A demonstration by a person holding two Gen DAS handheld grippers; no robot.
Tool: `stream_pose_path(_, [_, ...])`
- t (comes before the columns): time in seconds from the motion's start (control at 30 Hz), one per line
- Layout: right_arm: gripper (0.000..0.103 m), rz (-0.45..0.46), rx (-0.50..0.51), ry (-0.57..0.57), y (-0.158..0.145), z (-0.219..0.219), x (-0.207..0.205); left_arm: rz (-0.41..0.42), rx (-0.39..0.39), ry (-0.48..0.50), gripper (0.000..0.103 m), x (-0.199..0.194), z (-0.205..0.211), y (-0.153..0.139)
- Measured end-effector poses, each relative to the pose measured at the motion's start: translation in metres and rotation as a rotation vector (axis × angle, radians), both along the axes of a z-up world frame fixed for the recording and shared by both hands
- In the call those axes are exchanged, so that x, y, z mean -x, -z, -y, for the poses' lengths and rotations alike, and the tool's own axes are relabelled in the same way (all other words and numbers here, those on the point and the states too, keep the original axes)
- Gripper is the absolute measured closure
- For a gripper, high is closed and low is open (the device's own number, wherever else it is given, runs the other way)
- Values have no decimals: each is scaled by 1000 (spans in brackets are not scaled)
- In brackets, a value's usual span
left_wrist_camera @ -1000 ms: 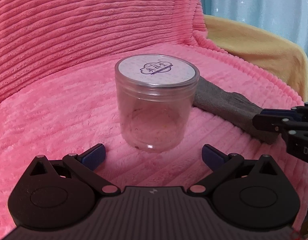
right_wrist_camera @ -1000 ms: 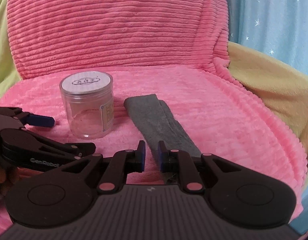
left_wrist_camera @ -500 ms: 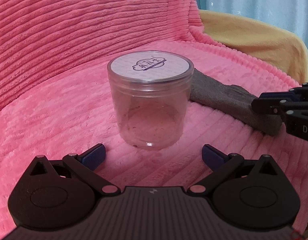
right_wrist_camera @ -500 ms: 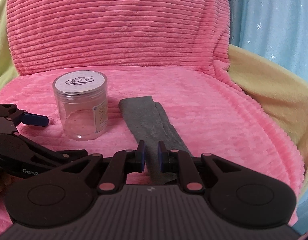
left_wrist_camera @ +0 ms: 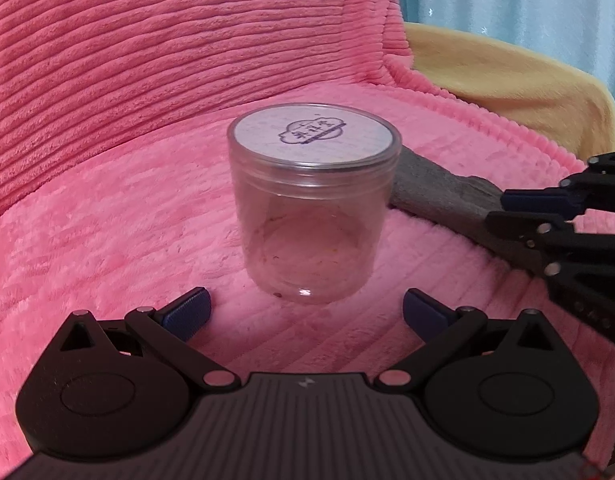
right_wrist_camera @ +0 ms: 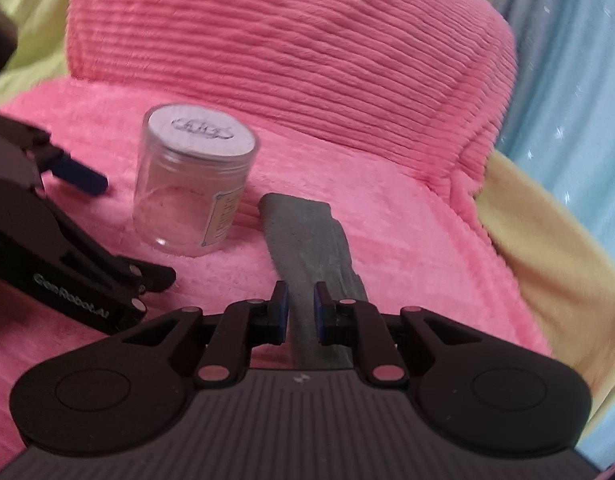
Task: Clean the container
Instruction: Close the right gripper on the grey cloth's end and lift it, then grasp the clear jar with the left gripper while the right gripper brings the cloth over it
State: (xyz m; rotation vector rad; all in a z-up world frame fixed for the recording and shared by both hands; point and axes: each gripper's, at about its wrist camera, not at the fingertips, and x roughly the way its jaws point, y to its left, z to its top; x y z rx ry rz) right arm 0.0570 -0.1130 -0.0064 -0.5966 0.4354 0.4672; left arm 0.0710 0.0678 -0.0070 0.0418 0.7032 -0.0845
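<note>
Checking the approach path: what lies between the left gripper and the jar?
Only bare pink blanket between the open left gripper and the jar, per the left wrist view.

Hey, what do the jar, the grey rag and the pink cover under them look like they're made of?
Jar: probably clear plastic, glossy; you see the cover through its wall, which shows small highlights, and a paper-looking label tops the lid.
Grey rag: soft matte cloth, folded into a limp strip; the exact fibre is unclear.
Pink cover: plush ribbed fabric, like corduroy fleece, with fuzzy raised ridges.
</note>
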Motion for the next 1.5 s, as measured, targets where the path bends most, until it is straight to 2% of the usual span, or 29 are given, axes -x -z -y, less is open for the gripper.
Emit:
stream_pose_path(0.07, [93,1,54,-11,-1,-22,-2,1,4,-4,0,0,-2,-1])
stream_pose_path(0.23, [92,22,203,-10,16,-44,-14,2,12,-8,0,-1,-7,-1])
stream_pose_path(0.3, [92,20,224,0,20,-47,-19,2,12,-7,0,-1,-6,-1])
stream_pose_path(0.47, [92,-32,45,52,5,-27,-30,11,-7,11,0,-1,-4,-2])
stream_pose_path(0.67, [96,-94,-170,114,-12,-2,-44,65,-67,59,0,-3,2,-7])
stream_pose_path(0.9, [96,-166,-421,187,-33,27,-59,81,-24,102,6,-20,-7,-9])
stream_pose_path(0.97, [96,-170,-484,195,-29,37,-50,96,-19,100,6,-22,-8,-10])
stream_pose_path(1.1, [96,-173,-534,184,-28,45,-44,120,-9,114,8,-27,-7,-11])
stream_pose_path(1.13, [96,-175,-541,165,-29,45,-43,116,-11,124,14,-28,-6,-10])
stream_pose_path(1.2, [96,-178,-555,127,-32,44,-40,108,-15,145,17,-29,-3,-9])
stream_pose_path(1.5, [96,-193,-618,-44,-46,39,-28,101,-49,348,17,-1,26,-8])
